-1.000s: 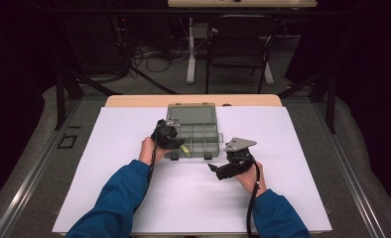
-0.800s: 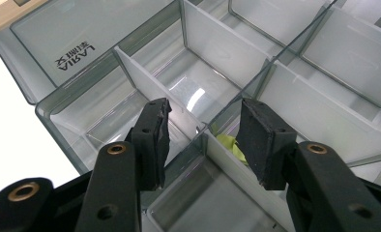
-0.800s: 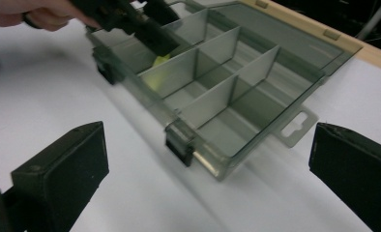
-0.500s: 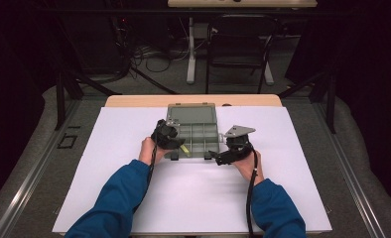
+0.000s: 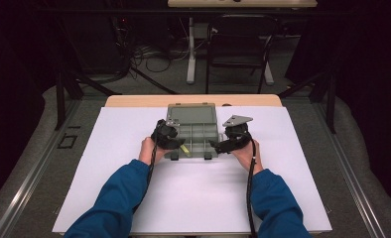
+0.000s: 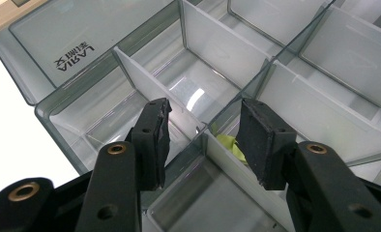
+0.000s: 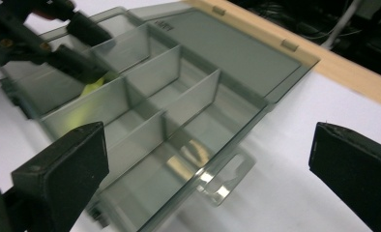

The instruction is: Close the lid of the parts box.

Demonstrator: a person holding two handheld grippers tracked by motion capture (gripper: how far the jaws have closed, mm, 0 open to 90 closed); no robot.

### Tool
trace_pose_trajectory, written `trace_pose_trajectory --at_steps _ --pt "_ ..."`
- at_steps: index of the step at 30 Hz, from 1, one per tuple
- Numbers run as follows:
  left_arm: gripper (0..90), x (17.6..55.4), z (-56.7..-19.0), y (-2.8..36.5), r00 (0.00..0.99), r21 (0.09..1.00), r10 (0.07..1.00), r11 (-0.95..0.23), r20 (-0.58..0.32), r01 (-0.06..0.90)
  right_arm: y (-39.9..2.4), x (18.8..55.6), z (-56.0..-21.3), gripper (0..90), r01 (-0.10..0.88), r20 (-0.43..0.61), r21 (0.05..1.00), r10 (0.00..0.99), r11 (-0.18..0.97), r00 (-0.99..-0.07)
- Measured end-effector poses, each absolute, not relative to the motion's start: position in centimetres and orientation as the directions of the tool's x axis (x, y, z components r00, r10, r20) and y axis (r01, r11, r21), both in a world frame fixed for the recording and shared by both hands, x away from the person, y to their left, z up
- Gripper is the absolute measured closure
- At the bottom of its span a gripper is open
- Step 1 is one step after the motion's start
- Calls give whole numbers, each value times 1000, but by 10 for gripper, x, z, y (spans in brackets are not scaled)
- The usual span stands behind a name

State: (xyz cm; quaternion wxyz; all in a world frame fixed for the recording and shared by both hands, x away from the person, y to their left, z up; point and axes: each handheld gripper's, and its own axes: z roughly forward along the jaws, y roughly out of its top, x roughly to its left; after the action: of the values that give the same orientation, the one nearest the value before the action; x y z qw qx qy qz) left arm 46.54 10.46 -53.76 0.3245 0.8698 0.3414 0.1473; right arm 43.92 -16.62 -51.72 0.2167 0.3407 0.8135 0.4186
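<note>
A clear grey compartment box lies open mid-table, its lid folded flat behind it. My left gripper hangs over the box's front left part. In the left gripper view it is open, its jaws straddling a divider. A small yellow-green piece lies in the compartment below. My right gripper is at the box's front right corner. It is wide open there, with the box lying ahead between its jaws. Nothing is held.
White paper covers the wooden table. The box's front latches stick out toward the person. In the right gripper view the left gripper reaches into the box's far corner. A chair and cables stand beyond the table.
My right gripper has moved left and forward from the open paper to the box's front right corner. The left gripper has stayed over the box's front left.
</note>
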Motion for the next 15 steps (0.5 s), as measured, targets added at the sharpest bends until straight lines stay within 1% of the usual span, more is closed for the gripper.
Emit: trace_pose_trajectory --at_steps 4,6,7,9,10,11,13,15 --pt "545 466 -538 105 725 666 688 -556 32 498 -168 449 -516 0 376 -68 827 738 418 -671" --pt "545 466 -538 105 726 666 687 -556 31 498 -169 452 -515 22 376 -66 830 741 413 -668" --pt "545 466 -538 105 726 666 687 -556 31 498 -169 453 -516 42 375 -70 831 746 411 -662" --pt "545 466 -538 105 727 666 686 -556 30 497 -168 455 -517 130 364 -94 833 755 417 -649" --pt "545 466 -538 105 727 666 686 -556 29 497 -168 456 -518 144 369 -104 828 762 422 -639" --pt "547 466 -537 106 729 666 684 -556 26 498 -167 457 -518 153 370 -103 826 759 425 -643" --pt "549 466 -537 106 731 666 682 -554 21 499 -168 463 -519 212 396 -70 822 762 410 -643" --pt "548 466 -537 106 730 666 683 -555 22 499 -169 468 -519 238 408 -59 820 768 401 -638"
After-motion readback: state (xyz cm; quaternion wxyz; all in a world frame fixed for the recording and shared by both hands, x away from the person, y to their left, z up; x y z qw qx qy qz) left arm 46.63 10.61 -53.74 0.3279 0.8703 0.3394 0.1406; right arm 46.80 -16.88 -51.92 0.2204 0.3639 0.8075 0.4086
